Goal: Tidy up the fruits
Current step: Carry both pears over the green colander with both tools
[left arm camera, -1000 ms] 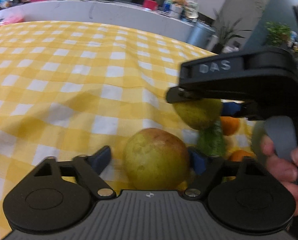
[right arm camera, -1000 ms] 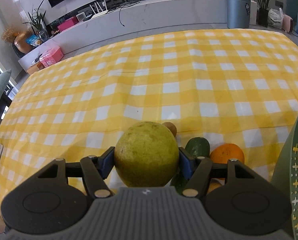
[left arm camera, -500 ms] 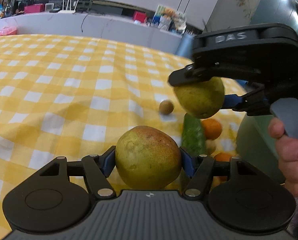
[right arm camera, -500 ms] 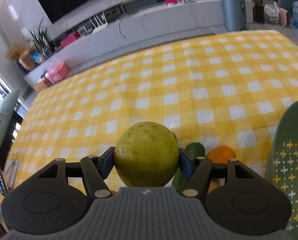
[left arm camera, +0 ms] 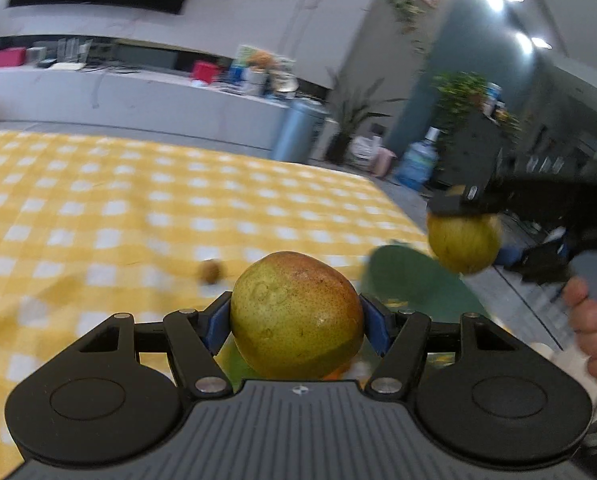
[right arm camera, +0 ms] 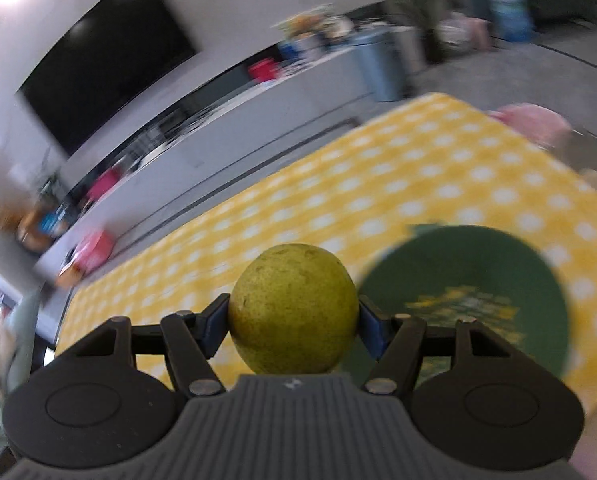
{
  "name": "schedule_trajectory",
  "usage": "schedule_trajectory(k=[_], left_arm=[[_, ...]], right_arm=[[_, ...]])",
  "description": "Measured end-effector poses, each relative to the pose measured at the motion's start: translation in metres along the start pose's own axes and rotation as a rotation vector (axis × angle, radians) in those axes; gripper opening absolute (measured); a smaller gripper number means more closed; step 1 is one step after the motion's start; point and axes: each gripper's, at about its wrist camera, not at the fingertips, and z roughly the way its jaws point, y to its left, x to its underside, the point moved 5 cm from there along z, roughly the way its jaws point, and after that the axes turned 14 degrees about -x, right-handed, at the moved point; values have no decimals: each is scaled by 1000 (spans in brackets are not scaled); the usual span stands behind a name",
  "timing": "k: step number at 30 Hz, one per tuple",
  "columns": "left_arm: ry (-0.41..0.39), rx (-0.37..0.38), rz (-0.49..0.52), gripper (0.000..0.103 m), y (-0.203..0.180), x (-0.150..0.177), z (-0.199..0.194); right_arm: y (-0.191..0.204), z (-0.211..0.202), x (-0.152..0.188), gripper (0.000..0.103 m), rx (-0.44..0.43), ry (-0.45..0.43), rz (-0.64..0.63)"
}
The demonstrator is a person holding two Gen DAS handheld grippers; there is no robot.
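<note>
Both claws carry fruit above the yellow checked tabletop [left arm camera: 98, 208].

Left claw [left arm camera: 296, 322] has just been closing and its blue pads now press a red-blushed pear [left arm camera: 296, 314] on either side. Right claw [right arm camera: 293, 318] clamps a yellow-green pear [right arm camera: 293, 310]; in the left view that pear [left arm camera: 463, 243] hangs beyond the green plate's [right arm camera: 498, 268] far edge, a hand [left arm camera: 594, 328] on the handle. A small brown fruit [left arm camera: 211, 271] lies on the cloth left of the plate.
</note>
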Motion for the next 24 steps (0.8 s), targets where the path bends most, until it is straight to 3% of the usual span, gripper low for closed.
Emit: schedule_trajectory(k=[6, 11, 13, 17, 21, 24], left_arm=[[88, 140, 25, 76, -58, -14, 20], [206, 215, 45, 76, -100, -26, 54], [297, 235, 56, 76, -115, -28, 74], [428, 196, 78, 76, -132, -26, 115], [485, 75, 167, 76, -140, -15, 141], [509, 15, 225, 76, -145, -4, 154]], right_arm=[[-73, -33, -2, 63, 116, -57, 132], [-112, -50, -1, 63, 98, -85, 222], [-119, -49, 1, 63, 65, -75, 245], [-132, -39, 6, 63, 6, -58, 307], [-142, -29, 7, 63, 51, -45, 304], [-149, -25, 10, 63, 27, -40, 329]])
